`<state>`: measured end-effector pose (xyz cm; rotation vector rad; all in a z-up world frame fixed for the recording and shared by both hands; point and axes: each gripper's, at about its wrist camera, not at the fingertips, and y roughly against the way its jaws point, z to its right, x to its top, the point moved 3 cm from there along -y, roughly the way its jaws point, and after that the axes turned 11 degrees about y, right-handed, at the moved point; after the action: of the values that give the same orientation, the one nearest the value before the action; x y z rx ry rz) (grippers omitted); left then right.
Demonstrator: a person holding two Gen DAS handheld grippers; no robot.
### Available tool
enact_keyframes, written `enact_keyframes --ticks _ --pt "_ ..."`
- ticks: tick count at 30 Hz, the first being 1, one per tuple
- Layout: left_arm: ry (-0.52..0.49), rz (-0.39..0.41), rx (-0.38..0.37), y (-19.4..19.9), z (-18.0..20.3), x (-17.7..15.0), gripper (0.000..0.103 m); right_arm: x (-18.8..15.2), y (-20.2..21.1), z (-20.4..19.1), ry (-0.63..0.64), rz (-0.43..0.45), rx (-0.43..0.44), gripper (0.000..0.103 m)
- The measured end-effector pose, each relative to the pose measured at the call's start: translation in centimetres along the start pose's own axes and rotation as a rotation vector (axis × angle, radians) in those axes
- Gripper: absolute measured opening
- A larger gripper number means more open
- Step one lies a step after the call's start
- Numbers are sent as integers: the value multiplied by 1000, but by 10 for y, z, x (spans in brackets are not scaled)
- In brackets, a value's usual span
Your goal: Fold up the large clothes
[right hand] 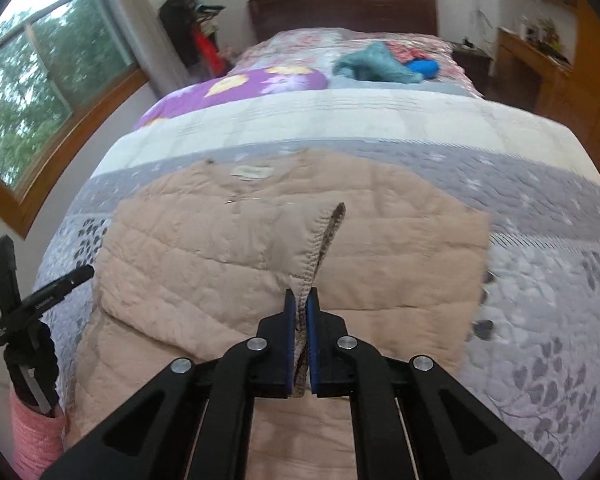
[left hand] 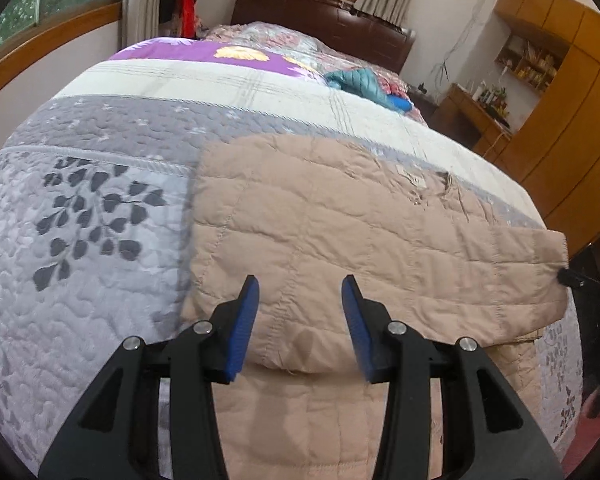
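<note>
A beige quilted jacket (left hand: 340, 216) lies spread on the bed, its collar and label toward the headboard. My left gripper (left hand: 301, 285) hovers open just above the jacket's near part, with nothing between its blue pads. My right gripper (right hand: 302, 295) is shut on a stitched cuff edge (right hand: 327, 236) of the jacket (right hand: 204, 248), which rises from the jaws as a lifted fold. In the left wrist view the sleeve stretches right to that gripper's black tip (left hand: 566, 278). The left gripper (right hand: 44, 264) appears at the left edge of the right wrist view, above a pink sleeve (right hand: 34, 436).
The bed is covered by a grey leaf-patterned quilt (left hand: 84, 240) with a cream band behind it. Farther back lie a purple floral blanket (right hand: 260, 80), a teal garment (right hand: 374, 64) and a dark headboard (right hand: 340, 12). Wooden cupboards (left hand: 572, 128) stand right, a window (right hand: 32, 92) left.
</note>
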<state>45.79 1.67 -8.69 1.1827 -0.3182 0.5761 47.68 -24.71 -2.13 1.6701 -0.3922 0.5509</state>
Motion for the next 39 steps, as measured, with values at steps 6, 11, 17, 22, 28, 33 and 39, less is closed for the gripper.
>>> enact_keyframes --ticks 6,11,17,22,28,33,39 --pt "-17 -68 72 -39 1 -11 41 -19 -35 19 -38 -79 -27 5" --pt "-56 -67 105 -54 -1 -20 42 -39 -72 32 -74 -154 -12 6" --pt "-75 -55 133 -54 3 -22 43 -44 -71 33 -69 -147 -18 8" --pt "-124 25 161 -21 22 -22 43 -37 -23 21 -17 -37 -121 11" --pt "-175 6 31 -7 71 -27 44 -19 -15 -27 79 -1 -36 11" --pt "-165 -61 27 -44 90 -31 43 -21 -52 -39 81 -60 -6 11" --pt "-174 -98 47 -76 84 -41 43 -33 -88 -32 55 -120 -5 9"
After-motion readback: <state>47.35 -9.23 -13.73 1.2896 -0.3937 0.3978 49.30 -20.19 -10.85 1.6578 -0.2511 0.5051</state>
